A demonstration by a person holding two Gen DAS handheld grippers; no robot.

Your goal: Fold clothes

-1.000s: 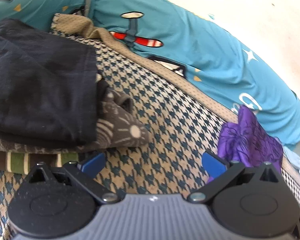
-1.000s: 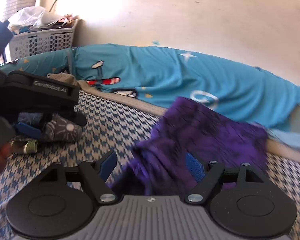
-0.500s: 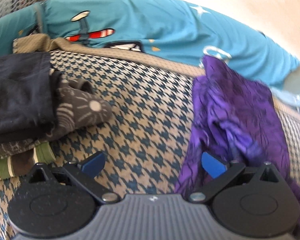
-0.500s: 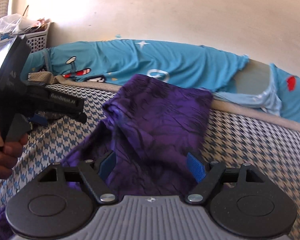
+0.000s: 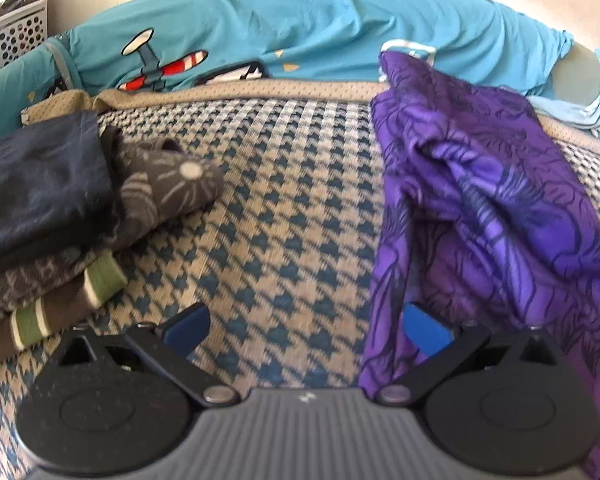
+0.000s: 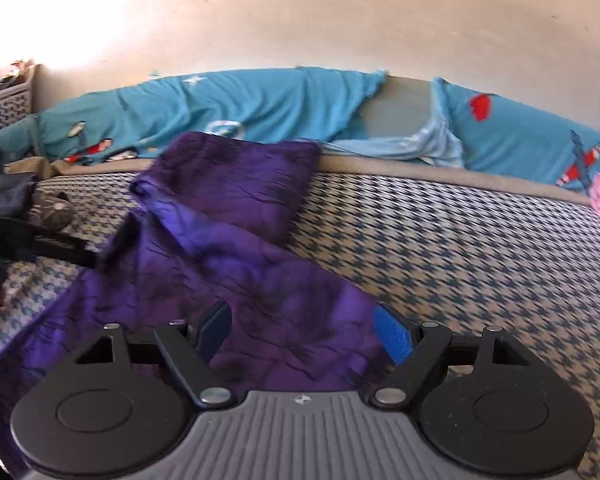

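Houndstooth mat (image 6: 460, 248), teal sheet (image 6: 260, 100) beneath pale wall (image 6: 300, 12), purple garment (image 6: 228, 240), both jaws wide, empty

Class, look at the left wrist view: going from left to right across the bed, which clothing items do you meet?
Stack of folded clothes → bare houndstooth bedcover → purple garment.

Plain cream wall (image 6: 300, 20), sunlit at 10 o'clock; white perforated basket (image 5: 12, 36) at 9 o'clock; houndstooth-patterned bed cover (image 6: 460, 240) below.
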